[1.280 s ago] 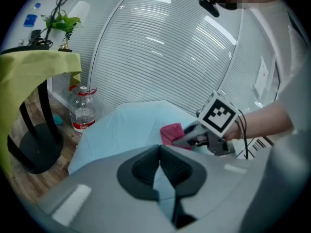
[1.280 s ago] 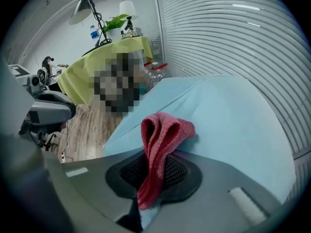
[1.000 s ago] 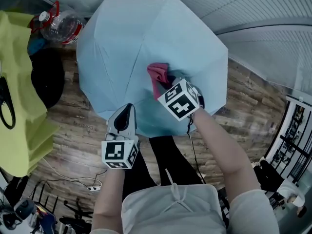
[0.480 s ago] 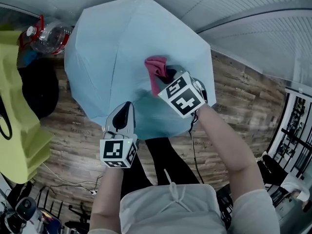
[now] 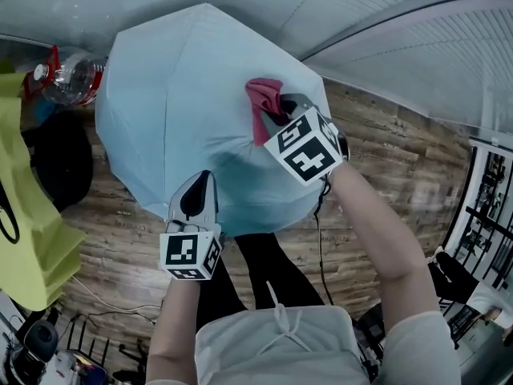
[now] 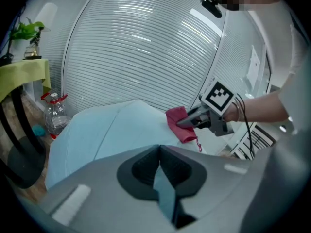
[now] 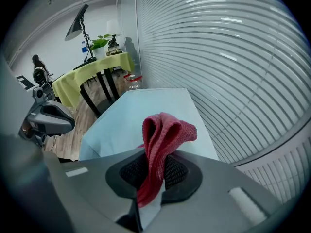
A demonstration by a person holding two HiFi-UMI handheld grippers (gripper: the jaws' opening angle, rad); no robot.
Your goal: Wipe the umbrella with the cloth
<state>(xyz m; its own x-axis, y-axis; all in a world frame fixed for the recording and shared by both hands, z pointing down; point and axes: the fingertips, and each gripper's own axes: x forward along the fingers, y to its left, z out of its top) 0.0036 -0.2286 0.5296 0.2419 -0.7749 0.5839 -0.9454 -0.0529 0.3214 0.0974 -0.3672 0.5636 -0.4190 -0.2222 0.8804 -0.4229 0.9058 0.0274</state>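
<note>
I count two hand-held grippers, one umbrella, one cloth, one bottle, one chair and one draped table.

Nearest to me, the left gripper [image 5: 200, 187] sits at the near rim of the umbrella [image 5: 180, 111]. In the left gripper view its jaws are pressed together, with a thin strip of the pale blue canopy pinched between them, so it is holding the umbrella by its edge.

The umbrella is open, its canopy facing up toward me over a wooden plank floor [image 5: 385, 183]. It fills the middle of the head view.

Further along, to the right, the right gripper [image 5: 282, 107] reaches over the canopy. Its jaws are clamped on the cloth [image 5: 263, 103], which is red. In the right gripper view, the cloth rises from between the pads in a folded loop, and a tail hangs down through the gap. From above, the cloth lies against the right side of the canopy, near its upper edge.

Beyond the umbrella's left side, a clear bottle [image 5: 68, 74] with a red cap lies on the floor. Beside it is a dark chair [image 5: 56, 159], and a table under a yellow cover [image 5: 24, 239] runs along the left edge. A ribbed, pale wall [image 5: 401, 54] curves behind everything.
</note>
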